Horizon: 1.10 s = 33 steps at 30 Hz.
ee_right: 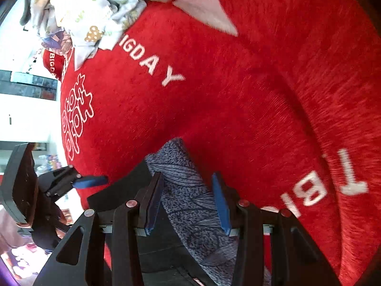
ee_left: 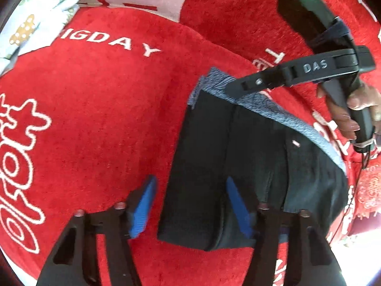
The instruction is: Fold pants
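- Pants (ee_left: 238, 166) lie folded into a dark block on the red blanket (ee_left: 107, 119), and we take that block as our landmark; we see no container holding anything.
- We read the block's long axis, in the left wrist view, as running from its near end at the bottom of the picture up and away, leaning slightly right.
- A mottled grey band (ee_left: 250, 100) runs along the far edge of the pants and down their right side, slanting toward the lower right.
- The left gripper (ee_left: 190, 205) hangs over the near end of the pants; we see its jaws apart and released, one blue pad (ee_left: 142, 209) off the pants' left side above bare blanket, the other above the dark cloth.
- The right gripper (ee_right: 188, 200) straddles the grey band at the far corner of the pants; the pads stand on either side of it, and we cannot tell whether they press it.
- Patterned pale clothes (ee_right: 90, 7) lie heaped well beyond the pants.
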{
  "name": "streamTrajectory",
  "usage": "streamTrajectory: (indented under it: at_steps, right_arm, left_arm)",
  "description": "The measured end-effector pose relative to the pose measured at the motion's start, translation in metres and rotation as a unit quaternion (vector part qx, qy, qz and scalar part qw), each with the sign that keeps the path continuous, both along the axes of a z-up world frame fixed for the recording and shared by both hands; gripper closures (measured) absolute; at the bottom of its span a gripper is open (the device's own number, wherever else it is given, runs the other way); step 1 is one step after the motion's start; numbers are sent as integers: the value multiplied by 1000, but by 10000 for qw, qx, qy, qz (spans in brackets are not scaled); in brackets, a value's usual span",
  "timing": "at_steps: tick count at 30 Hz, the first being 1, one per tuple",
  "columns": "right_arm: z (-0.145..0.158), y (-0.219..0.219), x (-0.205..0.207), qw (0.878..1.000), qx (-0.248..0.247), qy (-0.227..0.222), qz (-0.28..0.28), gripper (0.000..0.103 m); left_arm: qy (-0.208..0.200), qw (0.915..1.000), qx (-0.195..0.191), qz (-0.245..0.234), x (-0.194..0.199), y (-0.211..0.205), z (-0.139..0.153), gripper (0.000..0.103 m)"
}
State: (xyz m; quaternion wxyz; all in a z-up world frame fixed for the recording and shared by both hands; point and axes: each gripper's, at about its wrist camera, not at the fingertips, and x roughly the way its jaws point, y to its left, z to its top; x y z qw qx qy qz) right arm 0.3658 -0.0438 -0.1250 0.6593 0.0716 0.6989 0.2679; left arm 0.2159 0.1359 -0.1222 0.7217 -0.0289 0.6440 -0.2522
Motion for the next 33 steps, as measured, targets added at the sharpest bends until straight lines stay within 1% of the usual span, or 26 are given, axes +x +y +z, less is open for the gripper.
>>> streamTrajectory:
  at_steps: [1, 2, 4, 7, 8, 9, 11, 12, 13, 14, 15, 16, 17, 18, 19, 21, 23, 25, 26, 27, 28, 29, 30, 31, 32, 33]
  right_arm:
    - [0, 3, -1, 10000, -27, 8, 87, 74]
    - [4, 6, -3, 9998, -100, -81, 167, 93]
    - [21, 9, -9, 9991, -100, -326, 268, 95]
    - [49, 15, -18, 9981, 330, -327, 395, 96]
    - [52, 19, -19, 9978, 344, -323, 461, 96]
    - [50, 23, -18, 9978, 314, -312, 498, 96]
    - [33, 27, -13, 9987, 110, -250, 420, 96]
    - [22, 27, -10, 9991, -56, -238, 349, 96]
    - [4, 26, -7, 9989, -333, -201, 272, 95]
    - [-6, 22, -6, 9990, -408, -143, 150, 92]
    - [-8, 15, -4, 9992, -302, -205, -178, 89]
    - [-5, 9, -4, 9985, -248, -227, -437, 83]
    - [0, 2, -5, 9968, -293, -251, -696, 75]
    - [7, -4, -8, 9957, -298, -280, -833, 74]
    - [16, -12, -15, 9948, -272, -336, -922, 74]
    - [37, -27, -34, 9932, -144, -433, -1073, 74]
    - [52, -44, -60, 9904, 18, -436, -1311, 76]
    - [51, -56, -84, 9871, 5, -316, -1571, 77]
    - [44, -61, -94, 9855, -180, -277, -1664, 77]
    - [33, -68, -101, 9820, -520, -260, -1799, 80]
    - [23, -74, -104, 9766, -719, -312, -2001, 80]
    - [18, -80, -106, 9719, -768, -347, -2199, 78]
    - [13, -94, -106, 9646, -796, -372, -2486, 79]
    - [11, -108, -106, 9553, -830, -393, -2810, 78]
    - [11, -123, -107, 9454, -961, -367, -3094, 74]
    - [14, -139, -112, 9373, -928, -344, -3342, 74]
  left_arm:
    - [13, 10000, -35, -26, 0, -1, 0, 59]
    - [-11, 10000, -18, -55, -1, -3, 1, 59]
    - [-89, 9999, 16, -110, -3, -4, 6, 60]
    - [-129, 9998, 57, -137, -9, 2, 13, 60]
    - [-137, 9998, 110, -111, -11, 4, 13, 60]
    - [-160, 9995, 254, -33, -13, 7, 12, 60]
    - [-199, 9983, 523, 141, -13, 12, 10, 59]
    - [-179, 9977, 603, 232, -11, 14, 8, 59]
    - [-167, 9972, 647, 349, -8, 17, 9, 58]
    - [-175, 9964, 695, 442, -6, 18, 10, 58]
    - [-207, 9959, 733, 490, -3, 17, 14, 58]
    - [-269, 9958, 725, 490, 0, 15, 19, 58]
    - [-369, 9958, 698, 455, 2, 10, 25, 52]
    - [-439, 9959, 667, 420, 4, 5, 30, 43]
    - [-526, 9959, 612, 400, 5, -1, 34, 27]
    - [-668, 9962, 460, 332, 9, -19, 40, 26]
    - [-642, 9969, 426, 184, 16, -47, 36, 26]
    - [-613, 9964, 573, 96, 21, -71, 24, 26]
    - [-600, 9956, 723, 72, 27, -82, 11, 26]
    - [-583, 9940, 928, 73, 33, -93, -2, 26]
    - [-574, 9928, 1048, 104, 39, -99, -13, 22]
    - [-675, 9918, 1057, 237, 45, -101, -15, 21]
    - [-714, 9904, 1128, 362, 53, -102, -16, 21]
    - [-617, 9888, 1294, 404, 62, -107, -20, 21]
    - [-556, 9881, 1353, 468, 69, -107, -21, 21]
    - [-577, 9870, 1403, 529, 73, -106, -18, 21]
